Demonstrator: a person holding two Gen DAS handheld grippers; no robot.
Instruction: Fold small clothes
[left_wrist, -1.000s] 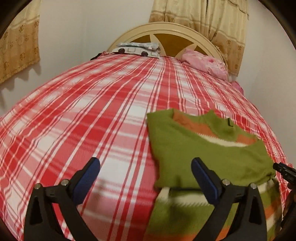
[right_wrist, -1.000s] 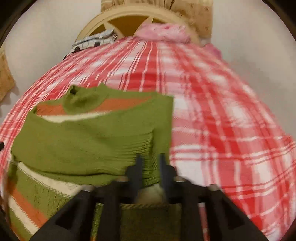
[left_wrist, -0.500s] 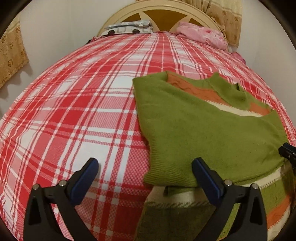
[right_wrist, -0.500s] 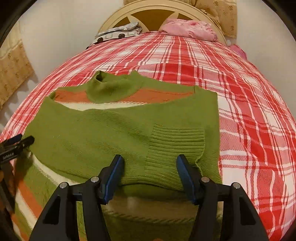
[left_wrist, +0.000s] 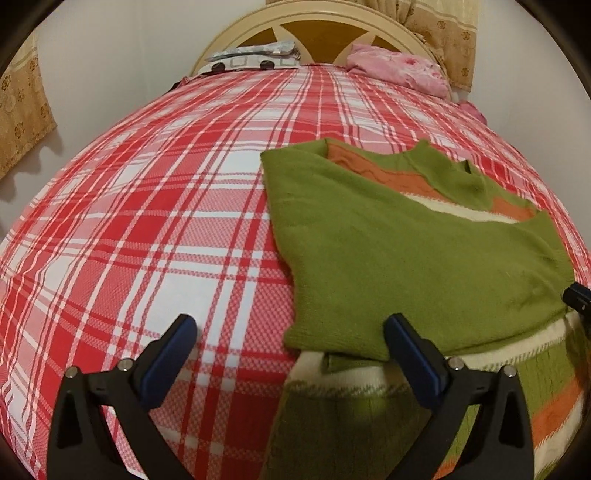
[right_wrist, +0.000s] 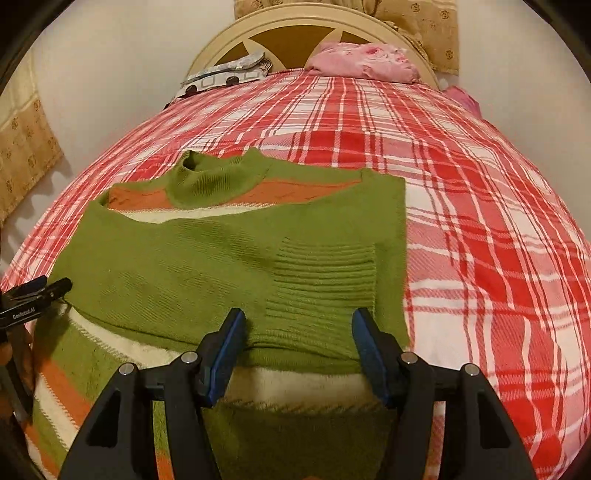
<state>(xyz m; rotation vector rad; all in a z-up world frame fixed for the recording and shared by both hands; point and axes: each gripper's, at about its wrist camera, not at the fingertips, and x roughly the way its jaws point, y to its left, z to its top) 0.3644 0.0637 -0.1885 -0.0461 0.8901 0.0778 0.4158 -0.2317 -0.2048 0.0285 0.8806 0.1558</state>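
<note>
green-orange-cream striped sweater (right_wrist: 207, 266), red-white plaid bedspread (left_wrist: 147, 229)

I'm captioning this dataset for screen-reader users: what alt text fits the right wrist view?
A green sweater with orange and cream stripes lies on a red-and-white plaid bedspread, its sleeves folded across the chest. The right gripper stands open just in front of the ribbed cuff. Beyond are a cream headboard and pink bedding.

The sweater (right_wrist: 207, 273) is soft matt knit, ribbed at its cuff (right_wrist: 321, 295). The bedspread (left_wrist: 147, 229) at nine o'clock is smooth woven cloth. Gripper pads (right_wrist: 227, 350) look matt blue plastic.
</note>
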